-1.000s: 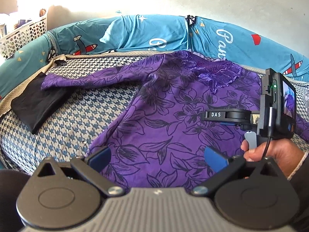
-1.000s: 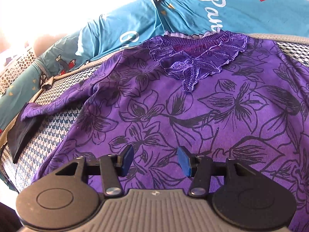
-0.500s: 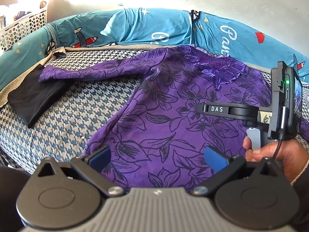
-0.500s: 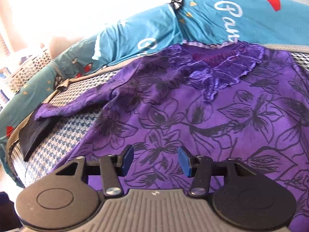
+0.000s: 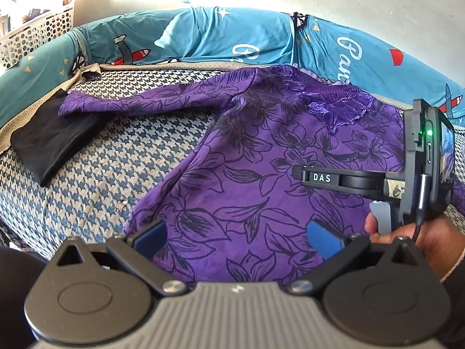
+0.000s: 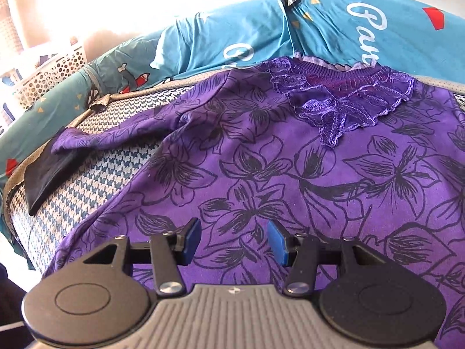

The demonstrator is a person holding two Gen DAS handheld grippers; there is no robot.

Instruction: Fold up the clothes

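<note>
Hovering both grippers over the purple top [image 5: 261,174] spread across the bed [image 5: 101,174] at frame centre, I hold the left gripper [image 5: 237,234] jaws wide and the right gripper [image 6: 234,241] half open, both empty, planning to pinch the hem evenly.

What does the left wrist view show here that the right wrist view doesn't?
Only the left wrist view: the right gripper's body seen from the side with its mounted phone, the hand holding it, and the open left gripper. Only the right wrist view: the right gripper from behind, open above the cloth. Both: the purple floral top, the black cloth, the blue bedding.
</note>
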